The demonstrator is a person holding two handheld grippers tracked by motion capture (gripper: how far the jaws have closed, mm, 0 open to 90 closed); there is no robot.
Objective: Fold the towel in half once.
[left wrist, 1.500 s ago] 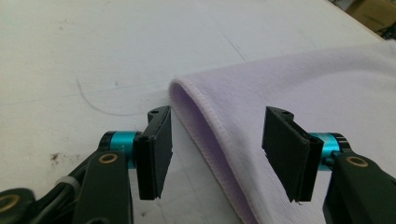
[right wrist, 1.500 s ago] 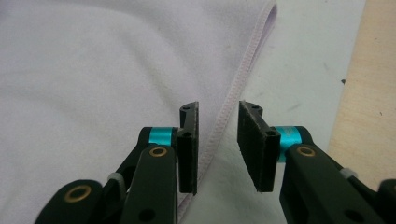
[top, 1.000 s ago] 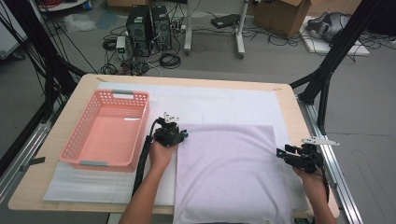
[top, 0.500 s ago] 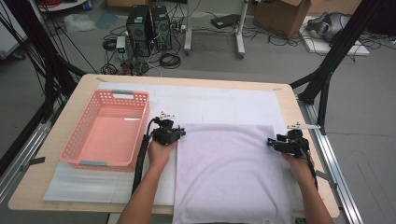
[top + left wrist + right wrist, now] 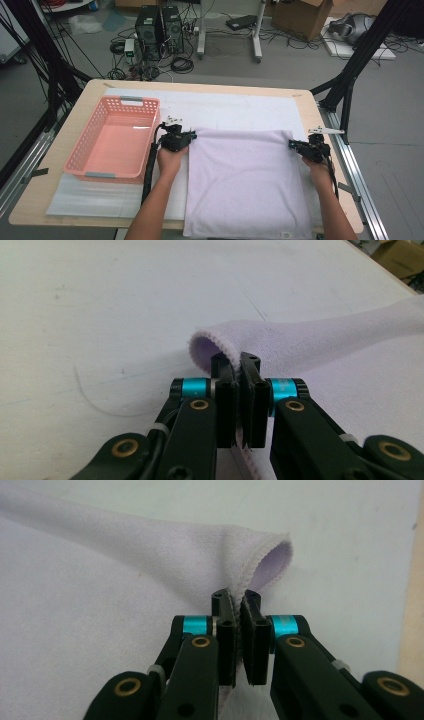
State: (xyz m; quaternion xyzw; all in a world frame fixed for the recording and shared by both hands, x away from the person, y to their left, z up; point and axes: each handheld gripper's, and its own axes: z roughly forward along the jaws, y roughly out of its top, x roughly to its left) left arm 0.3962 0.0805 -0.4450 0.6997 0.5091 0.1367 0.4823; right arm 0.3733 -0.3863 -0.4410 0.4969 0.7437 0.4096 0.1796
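A lilac towel (image 5: 245, 180) lies flat on the white mat, its near edge hanging over the table's front. My left gripper (image 5: 190, 136) is at the towel's far left corner. In the left gripper view it (image 5: 236, 360) is shut on the hem, and the towel (image 5: 320, 335) curls up over the pads. My right gripper (image 5: 294, 145) is at the far right corner. Its jaws have just been closing with the cloth between them. In the right gripper view it (image 5: 236, 599) pinches the corner fold of the towel (image 5: 125, 580).
An empty pink plastic basket (image 5: 115, 140) stands on the mat to the left of my left hand. The white mat (image 5: 240, 107) covers most of the wooden table (image 5: 65, 165). Black frame struts rise at both sides, with computers and cables on the floor behind.
My right hand has slid left from the table's right edge to the towel's far right corner and closed on it. My left hand has stayed at the far left corner.
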